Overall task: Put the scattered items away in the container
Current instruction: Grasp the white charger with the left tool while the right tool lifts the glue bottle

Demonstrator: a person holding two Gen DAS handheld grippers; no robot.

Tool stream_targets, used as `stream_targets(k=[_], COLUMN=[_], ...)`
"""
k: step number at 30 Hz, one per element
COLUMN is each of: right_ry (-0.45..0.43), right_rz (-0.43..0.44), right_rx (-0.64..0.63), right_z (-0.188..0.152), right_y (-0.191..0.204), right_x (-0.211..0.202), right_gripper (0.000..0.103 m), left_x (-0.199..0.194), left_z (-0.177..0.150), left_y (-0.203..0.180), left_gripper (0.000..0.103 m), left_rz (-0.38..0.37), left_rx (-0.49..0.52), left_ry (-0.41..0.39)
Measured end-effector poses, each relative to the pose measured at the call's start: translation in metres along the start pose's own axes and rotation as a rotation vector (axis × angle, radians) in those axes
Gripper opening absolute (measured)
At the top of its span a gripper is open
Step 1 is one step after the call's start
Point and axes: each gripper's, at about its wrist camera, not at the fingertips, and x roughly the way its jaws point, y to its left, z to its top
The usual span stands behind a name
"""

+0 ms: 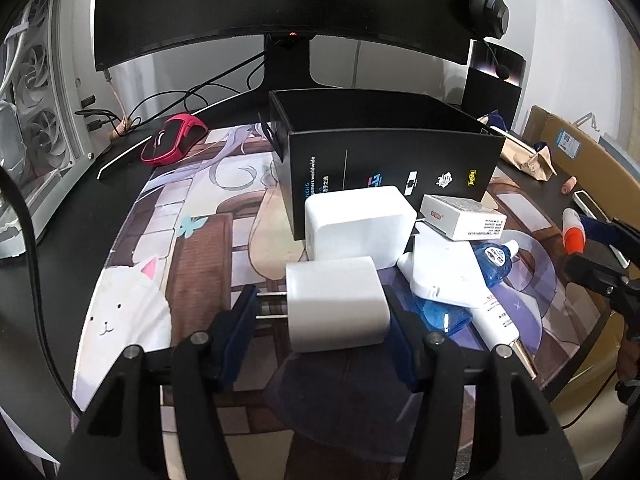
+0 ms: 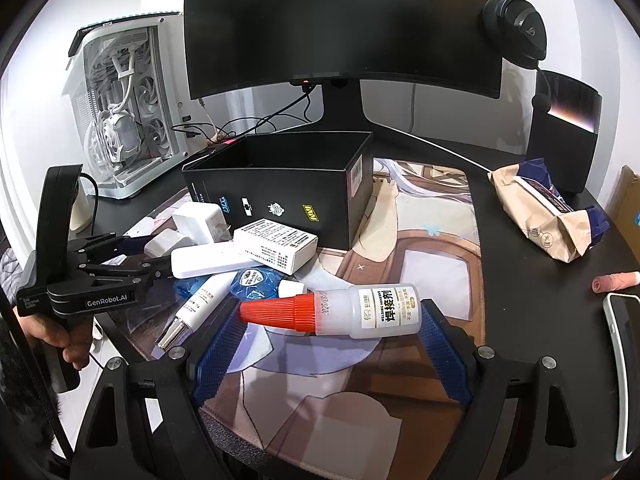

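Observation:
My left gripper [image 1: 322,310] is shut on a small white charger [image 1: 338,306], its prongs against the left pad. My right gripper [image 2: 330,320] is shut on a glue bottle with a red cap [image 2: 340,312], held sideways; the bottle also shows in the left wrist view [image 1: 574,236]. The open black box [image 1: 380,152] stands behind on the desk mat, also in the right wrist view [image 2: 280,196]. In front of it lie a larger white charger [image 1: 360,224], a small white carton [image 1: 464,216], a flat white adapter [image 1: 444,276], a blue bottle [image 1: 494,260] and a white tube [image 1: 498,320].
A monitor [image 2: 340,24] stands behind the box. A white PC case [image 2: 124,108] is at the left, a red mouse [image 1: 172,140] near it. A brown paper package [image 2: 548,216], a phone [image 2: 624,364] and a pink cylinder [image 2: 616,282] lie at the right.

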Motion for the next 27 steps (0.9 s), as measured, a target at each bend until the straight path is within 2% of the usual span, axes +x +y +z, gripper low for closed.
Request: stream_targets(k=[14,27], right_ry=[-0.015,-0.038], right_rz=[0.002,0.022], right_rx=[-0.016,-0.038], right_z=[0.007,0.026], right_y=[0.007,0.018], right_x=[-0.004,-0.005], right_gripper=[0.087,0.087], left_x=[-0.017,-0.041], left_z=[0.001,0.017], left_y=[0.002,0.010], left_gripper=[0.058,0.058], left_rz=[-0.009,-0.005], left_rx=[-0.004,-0.010], left_ry=[-0.023,-0.072])
